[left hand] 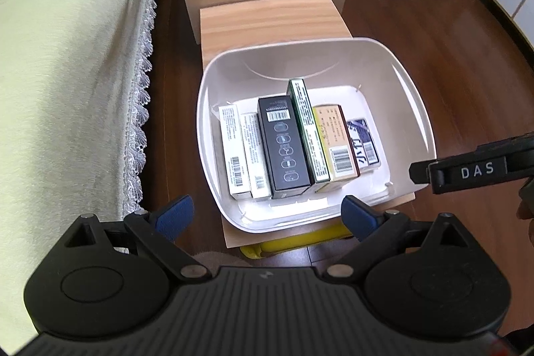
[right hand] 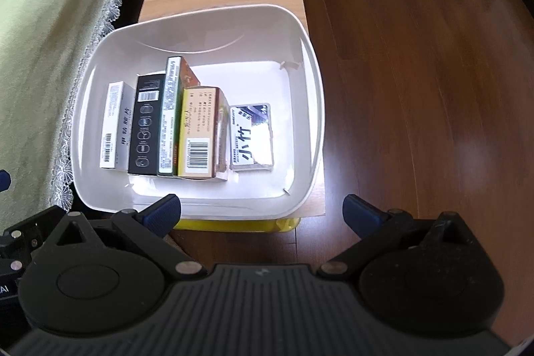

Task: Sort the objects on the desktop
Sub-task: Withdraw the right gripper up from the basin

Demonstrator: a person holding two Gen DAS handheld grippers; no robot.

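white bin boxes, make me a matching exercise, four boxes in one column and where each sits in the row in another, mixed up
Column one:
1. black box
2. white box with the barcode
3. small blue and white pack
4. yellow box with the barcode

Column two:
A. far left end of the row in the white bin
B. far right end, lying lower than the rest
C. between the silver-white boxes and the tall green-edged box
D. between the tall green-edged box and the small pack

Pairs: 1-C, 2-A, 3-B, 4-D
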